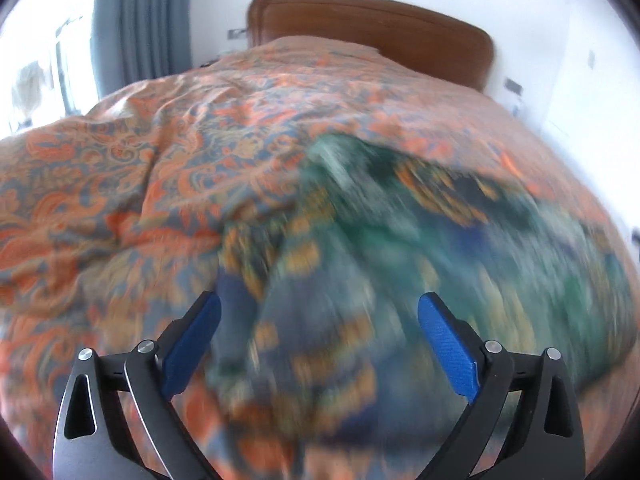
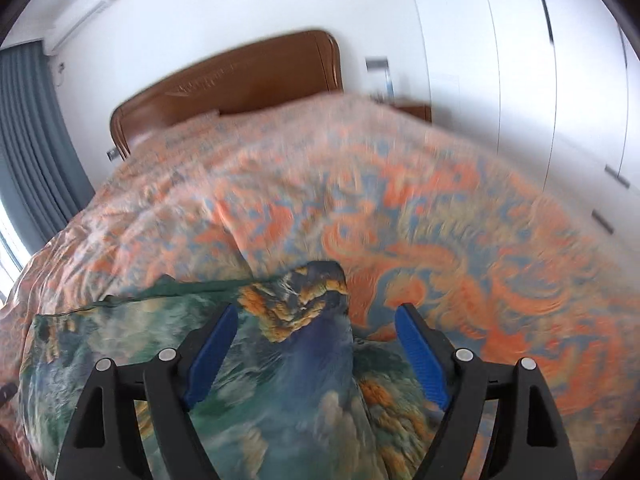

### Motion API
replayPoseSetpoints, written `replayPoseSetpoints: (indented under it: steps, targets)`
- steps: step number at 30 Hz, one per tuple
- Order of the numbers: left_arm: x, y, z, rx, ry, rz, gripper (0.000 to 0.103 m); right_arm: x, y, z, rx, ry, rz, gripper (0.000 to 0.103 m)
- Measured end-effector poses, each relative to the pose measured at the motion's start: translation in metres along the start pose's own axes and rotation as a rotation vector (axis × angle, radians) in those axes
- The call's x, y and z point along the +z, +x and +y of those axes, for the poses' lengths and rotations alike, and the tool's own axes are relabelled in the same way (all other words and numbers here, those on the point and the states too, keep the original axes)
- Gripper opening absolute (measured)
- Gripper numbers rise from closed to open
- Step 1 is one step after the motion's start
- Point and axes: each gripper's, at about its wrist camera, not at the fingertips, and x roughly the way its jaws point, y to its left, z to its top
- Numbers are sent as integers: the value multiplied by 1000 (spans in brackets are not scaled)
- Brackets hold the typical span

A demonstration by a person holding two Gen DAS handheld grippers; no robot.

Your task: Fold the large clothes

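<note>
The left tool [image 1: 319, 316] points forward and slightly down over the bed, its two blue fingers [image 1: 448, 344] spread wide with nothing between them. Directly ahead of it and running off to its right lies the garment [image 1: 400, 240], a green, blue and orange printed cloth, heaped loosely on the orange paisley bedspread [image 1: 160, 168]; the view is blurred, so its folds cannot be made out. Beyond the garment, at the far end of the bed, stands the brown headboard [image 1: 376, 28], with a grey curtain [image 1: 140, 20] far to the tool's left.

The right tool [image 2: 316, 320] also aims forward and down, jaws standing wide apart and gripping nothing. The garment [image 2: 256, 380] lies under and between its fingers [image 2: 420, 360], spreading to the tool's left, with a bunched corner just ahead of the fingertips. The bedspread [image 2: 460, 240] stretches ahead and to the right. The headboard [image 2: 240, 80] is far ahead, white wardrobe doors [image 2: 540, 80] to the right.
</note>
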Motion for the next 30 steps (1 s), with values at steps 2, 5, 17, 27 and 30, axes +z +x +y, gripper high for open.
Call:
replayPoseSetpoints:
  steps: [2, 5, 17, 27, 30]
  targets:
    - [-17, -7, -11, -12, 41, 17, 101, -7, -23, 6, 4, -38, -13, 83]
    - [-46, -10, -28, -26, 113, 57, 101, -29, -54, 19, 33, -102, 6, 83]
    - [-87, 7, -42, -21, 244, 206, 102, -141, -142, 36, 103, -165, 20, 83]
    - [-3, -49, -113, -295, 282, 82, 102, -179, -166, -1, 100, -43, -65, 83]
    - [41, -13, -146, -310, 305, 109, 102, -183, -161, -7, 115, -27, -53, 83]
